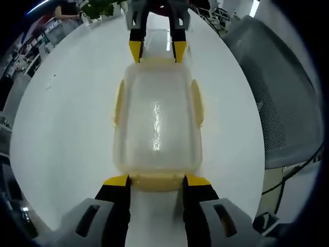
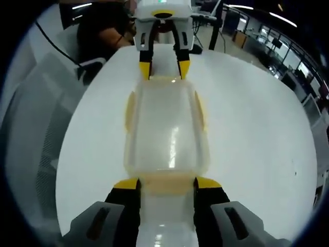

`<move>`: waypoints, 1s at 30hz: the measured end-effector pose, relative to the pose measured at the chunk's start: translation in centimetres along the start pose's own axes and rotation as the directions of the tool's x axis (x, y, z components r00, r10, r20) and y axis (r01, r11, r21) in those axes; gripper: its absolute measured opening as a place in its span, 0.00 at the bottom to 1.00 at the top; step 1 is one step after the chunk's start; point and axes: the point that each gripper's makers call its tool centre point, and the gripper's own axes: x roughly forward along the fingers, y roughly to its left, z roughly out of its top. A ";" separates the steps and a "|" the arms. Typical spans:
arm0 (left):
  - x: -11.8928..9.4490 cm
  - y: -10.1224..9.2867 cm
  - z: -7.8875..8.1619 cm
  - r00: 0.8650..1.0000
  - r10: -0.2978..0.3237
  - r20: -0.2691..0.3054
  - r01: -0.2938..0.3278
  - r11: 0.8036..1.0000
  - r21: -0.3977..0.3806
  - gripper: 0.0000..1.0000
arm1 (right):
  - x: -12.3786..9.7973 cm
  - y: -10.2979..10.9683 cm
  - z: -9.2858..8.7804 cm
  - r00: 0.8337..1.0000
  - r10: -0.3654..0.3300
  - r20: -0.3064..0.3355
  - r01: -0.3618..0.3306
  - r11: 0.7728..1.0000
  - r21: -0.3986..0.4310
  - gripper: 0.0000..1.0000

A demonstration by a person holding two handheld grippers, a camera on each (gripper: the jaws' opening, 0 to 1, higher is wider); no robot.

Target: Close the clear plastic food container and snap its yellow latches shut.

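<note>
The clear plastic container (image 1: 157,118) lies lid-on along a white table (image 1: 67,118), with yellow latches on its long sides (image 1: 197,103) and ends. My left gripper (image 1: 157,181) is open, its yellow-tipped jaws standing either side of the near end latch (image 1: 157,183). The right gripper (image 1: 157,51) faces it at the far end, also open. In the right gripper view the same container (image 2: 167,128) runs away from my right gripper (image 2: 167,183), whose jaws flank the near end latch (image 2: 167,184). The left gripper (image 2: 164,69) stands at the far end. Whether the end latches are snapped is unclear.
A grey mesh chair (image 1: 277,103) stands beside the table edge, and it appears again as a chair (image 2: 41,134) in the right gripper view. A seated person (image 2: 103,31) is at the table's far end. A potted plant (image 1: 97,7) stands beyond the table.
</note>
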 end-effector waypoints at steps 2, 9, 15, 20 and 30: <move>-0.3 0.0 0.2 1.000 0.006 0.008 -0.006 1.000 0.002 0.39 | -0.3 0.0 0.0 1.000 -0.001 0.001 0.001 1.000 0.001 0.39; -1.5 -0.1 1.2 0.998 0.031 0.046 -0.031 1.000 -0.005 0.39 | -1.8 -0.1 0.2 1.000 -0.012 0.014 0.012 1.000 -0.018 0.39; -2.5 -0.1 2.1 0.997 0.046 0.068 -0.046 0.999 -0.010 0.39 | -3.1 -0.2 0.3 1.000 -0.019 0.010 0.020 0.999 -0.037 0.39; -3.1 -0.3 2.9 0.994 0.066 0.088 -0.065 0.998 -0.013 0.39 | -4.3 -0.1 0.4 0.999 -0.035 0.017 0.036 0.998 -0.056 0.39; -4.1 -0.8 4.5 0.989 0.090 0.113 -0.091 0.996 -0.002 0.39 | -5.8 0.4 -0.2 0.998 -0.050 0.031 0.051 0.997 -0.055 0.39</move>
